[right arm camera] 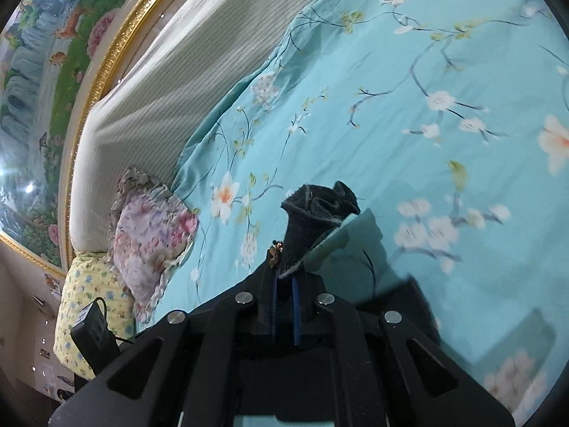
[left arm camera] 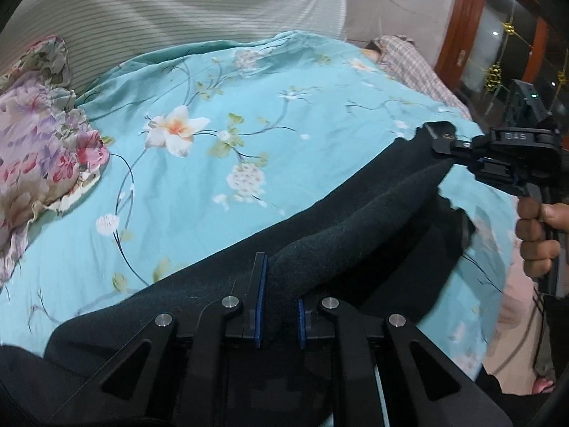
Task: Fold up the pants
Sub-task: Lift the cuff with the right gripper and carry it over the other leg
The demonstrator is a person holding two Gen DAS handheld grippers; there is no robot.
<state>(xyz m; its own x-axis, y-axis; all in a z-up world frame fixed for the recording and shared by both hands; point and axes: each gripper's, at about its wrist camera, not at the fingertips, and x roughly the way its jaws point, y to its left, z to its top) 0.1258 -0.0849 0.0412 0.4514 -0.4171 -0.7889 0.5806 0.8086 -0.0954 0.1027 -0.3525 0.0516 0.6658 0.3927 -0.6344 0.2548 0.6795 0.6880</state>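
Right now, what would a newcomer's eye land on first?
The dark pants, stretched taut between the left claw at the bottom and the right claw far right. Beneath them spreads the turquoise floral bedsheet, with a pink floral pillow at left.

Pants strung between my two grippers over the bed

I saw the pants (left arm camera: 320, 249) stretched above the bed sheet (left arm camera: 220, 163), between my left hand-held gripper (left arm camera: 281, 306) nearest and my right hand-held gripper (left arm camera: 444, 142) far right; a pillow (left arm camera: 39, 142) lay on the sheet's left edge.
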